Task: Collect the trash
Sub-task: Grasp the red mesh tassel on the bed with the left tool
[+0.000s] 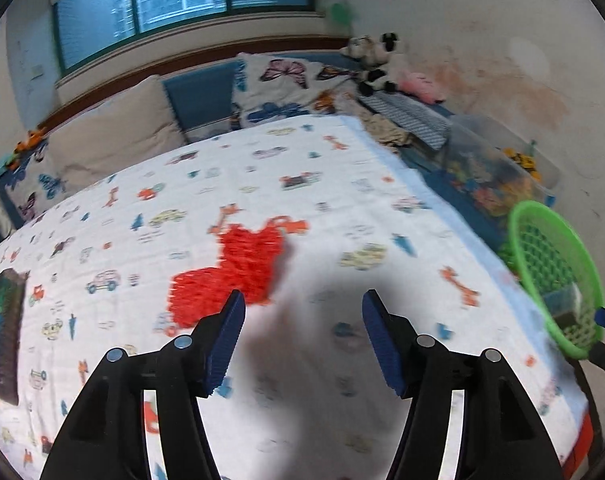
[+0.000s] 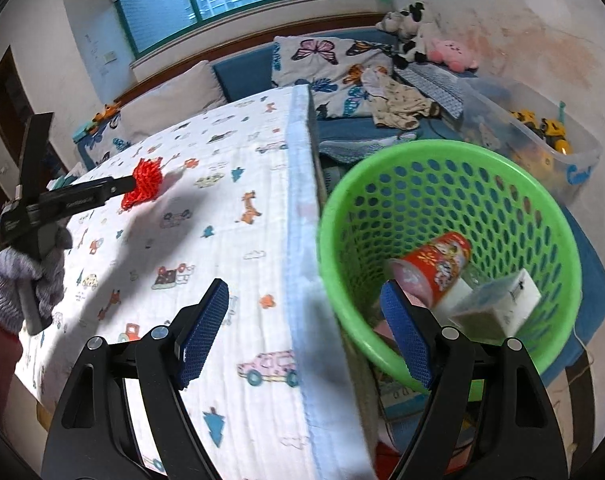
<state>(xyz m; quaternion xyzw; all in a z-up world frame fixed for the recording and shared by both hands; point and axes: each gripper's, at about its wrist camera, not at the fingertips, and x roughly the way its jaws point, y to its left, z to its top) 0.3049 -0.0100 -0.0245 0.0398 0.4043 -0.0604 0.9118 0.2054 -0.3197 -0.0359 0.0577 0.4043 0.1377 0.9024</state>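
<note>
A red mesh net [image 1: 230, 272] lies crumpled on the table's printed cloth [image 1: 262, 184], just ahead and left of my left gripper [image 1: 302, 312], which is open and empty above the cloth. The net also shows in the right wrist view [image 2: 146, 184], with the left gripper beside it. A green perforated basket [image 2: 442, 208] sits off the table's right edge and holds a red printed cup [image 2: 438, 268] and a white box [image 2: 494, 308]. My right gripper [image 2: 302, 320] is open and empty, straddling the table edge and the basket rim. The basket shows at the right of the left wrist view [image 1: 554, 272].
A dark packet [image 1: 0, 328] lies at the table's left edge. Behind the table is a blue sofa with pillows [image 2: 326, 64], clothes [image 2: 398, 104] and plush toys [image 2: 410, 28]. A clear toy bin [image 2: 542, 136] stands at the right.
</note>
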